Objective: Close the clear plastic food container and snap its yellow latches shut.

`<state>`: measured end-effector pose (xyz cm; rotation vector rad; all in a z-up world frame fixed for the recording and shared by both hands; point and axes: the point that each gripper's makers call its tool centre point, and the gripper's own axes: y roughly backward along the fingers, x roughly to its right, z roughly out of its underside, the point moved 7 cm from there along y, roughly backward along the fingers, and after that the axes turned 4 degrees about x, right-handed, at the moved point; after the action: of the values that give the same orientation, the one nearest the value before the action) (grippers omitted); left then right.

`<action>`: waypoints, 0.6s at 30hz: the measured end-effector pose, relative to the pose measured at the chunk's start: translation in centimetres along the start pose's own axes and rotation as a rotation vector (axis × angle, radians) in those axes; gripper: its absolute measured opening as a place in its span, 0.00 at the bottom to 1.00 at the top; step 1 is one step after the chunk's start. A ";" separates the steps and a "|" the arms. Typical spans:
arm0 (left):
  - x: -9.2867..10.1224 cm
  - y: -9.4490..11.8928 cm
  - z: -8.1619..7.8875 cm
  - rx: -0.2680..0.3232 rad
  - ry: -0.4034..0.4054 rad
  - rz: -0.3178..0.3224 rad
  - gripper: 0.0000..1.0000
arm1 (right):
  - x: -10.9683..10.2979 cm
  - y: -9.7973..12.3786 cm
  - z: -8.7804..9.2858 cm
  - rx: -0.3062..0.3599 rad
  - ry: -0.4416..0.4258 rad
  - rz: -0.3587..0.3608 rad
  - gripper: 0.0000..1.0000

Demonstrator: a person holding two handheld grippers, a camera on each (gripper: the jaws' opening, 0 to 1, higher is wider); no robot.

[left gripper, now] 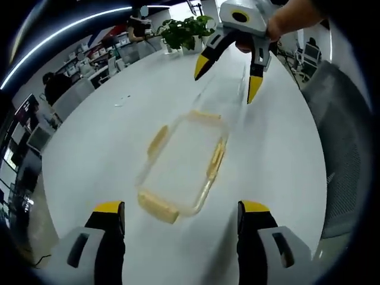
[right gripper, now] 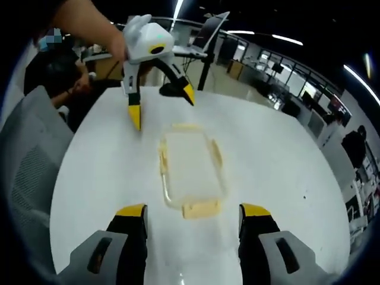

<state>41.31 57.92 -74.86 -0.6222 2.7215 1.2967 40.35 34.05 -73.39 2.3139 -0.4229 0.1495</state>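
Observation:
A clear plastic food container (left gripper: pixel 184 161) (right gripper: pixel 191 169) lies flat on the white table (left gripper: pixel 107 136) (right gripper: pixel 273 160), between the two grippers. Its lid seems to rest on top. Four yellow latches sit on its sides and look flared outward; the nearest latch (right gripper: pixel 200 208) lies flat on the table. My left gripper (left gripper: pixel 182 209) (right gripper: pixel 162 108) is open and holds nothing, its jaws just short of one short end. Facing it, my right gripper (right gripper: pixel 194 211) (left gripper: pixel 227 83) hovers above the table past the opposite end, jaws spread wide and empty.
A potted plant (left gripper: pixel 187 28) stands at the table's far end. A grey mesh chair (left gripper: pixel 347 124) (right gripper: pixel 29 154) sits along one side. A person's hand (left gripper: pixel 285 21) holds the right gripper. Office desks and people fill the background.

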 end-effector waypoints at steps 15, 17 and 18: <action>-1.3 -0.5 0.2 -0.040 -0.056 0.029 0.74 | 1.0 -1.8 0.2 -0.040 0.040 -0.054 0.60; -1.6 -0.6 0.3 -0.043 -0.059 0.031 0.73 | 1.1 -1.9 0.3 -0.047 0.046 -0.057 0.60; -1.7 -0.6 0.3 -0.045 -0.057 0.031 0.72 | 1.1 -2.0 0.3 -0.049 0.040 -0.062 0.60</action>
<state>43.05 58.40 -75.12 -0.5402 2.6741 1.3643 42.07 34.87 -74.76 2.2690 -0.3309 0.1534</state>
